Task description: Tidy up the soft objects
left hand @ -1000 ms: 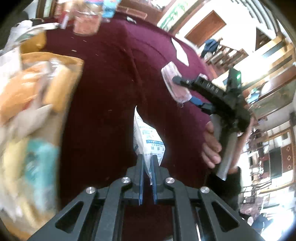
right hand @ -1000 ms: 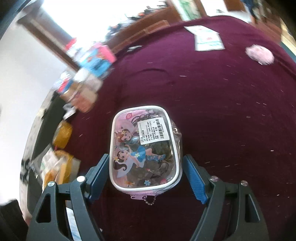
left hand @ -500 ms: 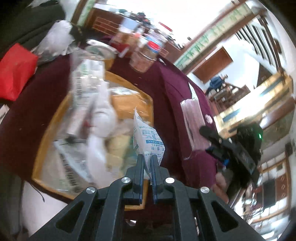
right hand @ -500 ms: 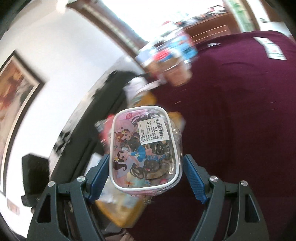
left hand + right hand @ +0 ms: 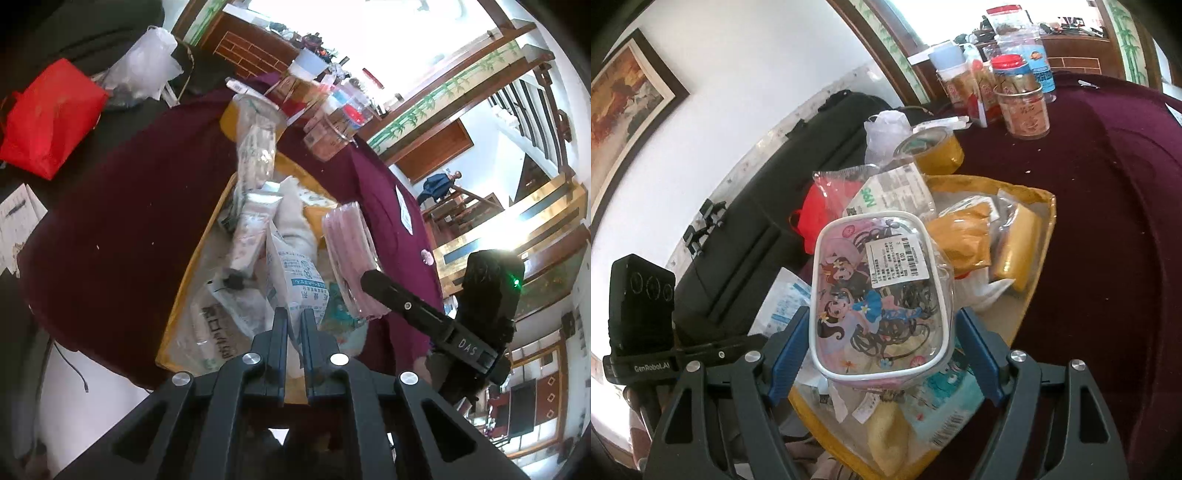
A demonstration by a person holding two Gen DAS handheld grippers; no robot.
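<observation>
Cartoon-printed pouch, clamped by the right gripper, and white sachet, pinched in the left gripper, have been carried from bare tablecloth to above the yellow tray; release is judged imminent.

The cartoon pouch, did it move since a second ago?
Yes. The cartoon pouch, in the right hand-held gripper, went from bare maroon tablecloth to above the yellow tray.

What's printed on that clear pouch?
Cartoon girls on pink, with a white rim, on the pouch; clearest in the right wrist view.
</observation>
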